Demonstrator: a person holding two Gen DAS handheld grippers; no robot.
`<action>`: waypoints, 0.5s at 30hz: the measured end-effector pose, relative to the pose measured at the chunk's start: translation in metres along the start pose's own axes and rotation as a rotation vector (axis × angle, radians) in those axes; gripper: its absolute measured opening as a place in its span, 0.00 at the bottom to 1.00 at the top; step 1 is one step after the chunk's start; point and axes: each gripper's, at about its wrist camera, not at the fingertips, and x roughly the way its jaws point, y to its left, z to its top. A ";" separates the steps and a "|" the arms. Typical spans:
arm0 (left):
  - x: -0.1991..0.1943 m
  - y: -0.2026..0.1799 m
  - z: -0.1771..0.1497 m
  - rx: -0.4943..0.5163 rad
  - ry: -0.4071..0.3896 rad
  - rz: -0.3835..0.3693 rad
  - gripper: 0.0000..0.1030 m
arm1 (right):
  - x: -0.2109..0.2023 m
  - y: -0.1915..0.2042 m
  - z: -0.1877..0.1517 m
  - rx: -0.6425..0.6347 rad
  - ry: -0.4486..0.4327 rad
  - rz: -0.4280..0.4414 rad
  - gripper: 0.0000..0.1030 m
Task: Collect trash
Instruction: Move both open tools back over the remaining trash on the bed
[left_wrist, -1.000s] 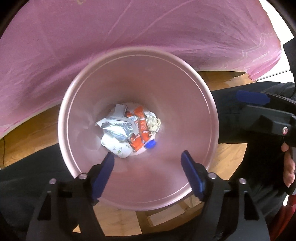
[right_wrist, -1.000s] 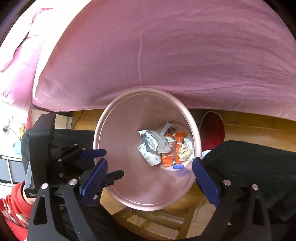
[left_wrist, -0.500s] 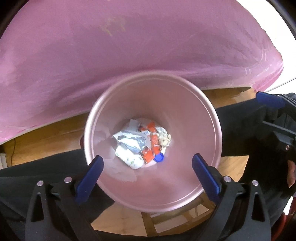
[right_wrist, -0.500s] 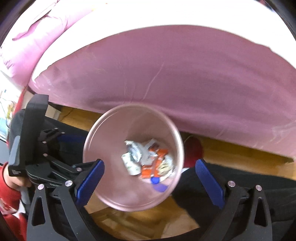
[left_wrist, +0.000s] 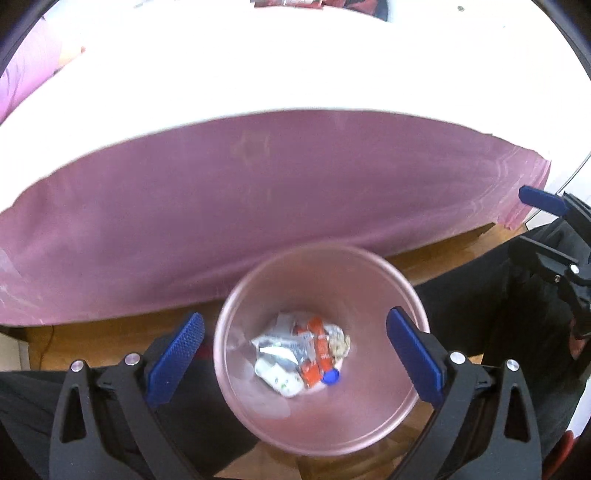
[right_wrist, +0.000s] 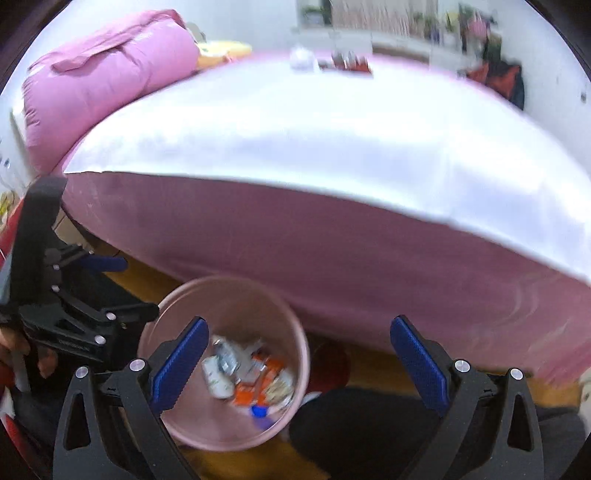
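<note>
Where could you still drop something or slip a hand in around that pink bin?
Inside the pink bin the near floor and walls are bare; wrappers crowd the centre. The wide bed top is free, apart from small items at its far edge. Beside the bin it is tight: bed skirt behind, dark trouser legs either side.

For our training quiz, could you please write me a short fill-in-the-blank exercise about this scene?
1. The trash lies at the bottom of a pink ____.
2. The bin stands on the floor beside a ____.
3. The small cap among the wrappers is ____ in colour.
4. The jaws of the left gripper hold ____.

Missing words: bin; bed; blue; nothing
</note>
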 end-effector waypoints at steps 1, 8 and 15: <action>-0.004 0.000 0.003 0.004 -0.006 0.001 0.95 | -0.003 0.000 0.001 -0.020 -0.024 -0.009 0.96; -0.047 0.001 0.039 -0.012 -0.124 -0.023 0.95 | -0.031 -0.010 0.024 -0.022 -0.141 -0.027 0.96; -0.077 0.010 0.079 -0.039 -0.226 -0.040 0.95 | -0.057 -0.026 0.069 -0.054 -0.213 -0.069 0.96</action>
